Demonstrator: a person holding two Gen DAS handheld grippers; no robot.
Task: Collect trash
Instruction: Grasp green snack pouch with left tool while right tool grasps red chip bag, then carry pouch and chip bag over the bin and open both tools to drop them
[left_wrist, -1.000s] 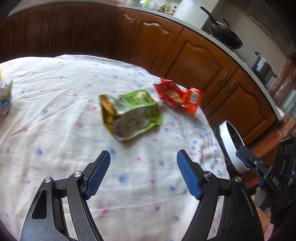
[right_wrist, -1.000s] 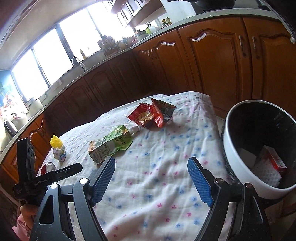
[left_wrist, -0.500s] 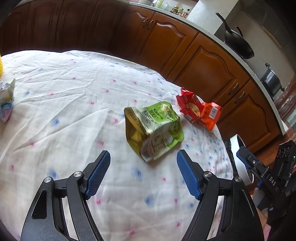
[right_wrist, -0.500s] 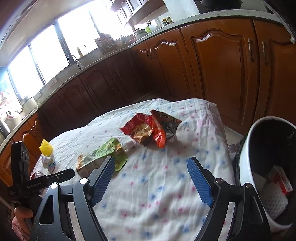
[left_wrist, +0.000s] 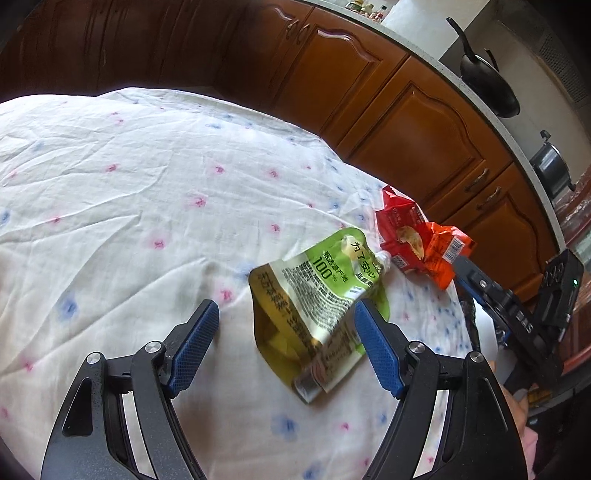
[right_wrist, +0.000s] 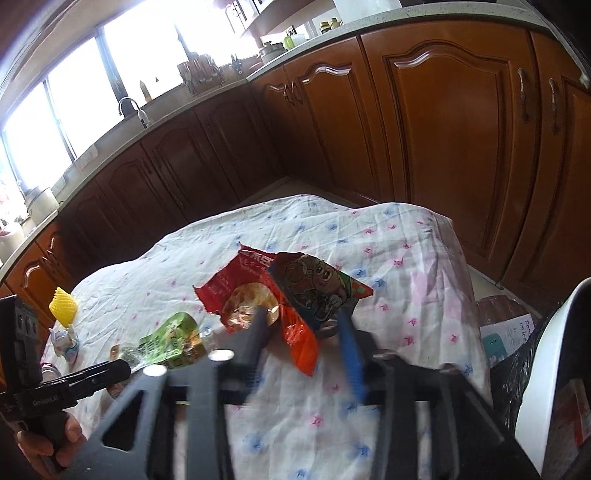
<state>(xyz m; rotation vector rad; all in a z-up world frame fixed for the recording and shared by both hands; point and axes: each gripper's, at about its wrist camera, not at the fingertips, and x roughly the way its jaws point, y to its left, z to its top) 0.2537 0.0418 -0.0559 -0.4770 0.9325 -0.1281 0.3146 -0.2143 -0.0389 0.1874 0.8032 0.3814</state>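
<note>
Two wrappers lie on the table's cloth (left_wrist: 110, 155). Left gripper (left_wrist: 284, 332): fingers wide apart, empty, straddling the green pouch (left_wrist: 317, 295), which lies flat between them. Just right of it, touching its cap end, sits the red snack wrapper (right_wrist: 295, 295). Right gripper (right_wrist: 303, 332): motion-blurred, fingers part-closed either side of that wrapper; grip cannot be confirmed. Far right, white bin (right_wrist: 543, 369) with a box inside.
</note>
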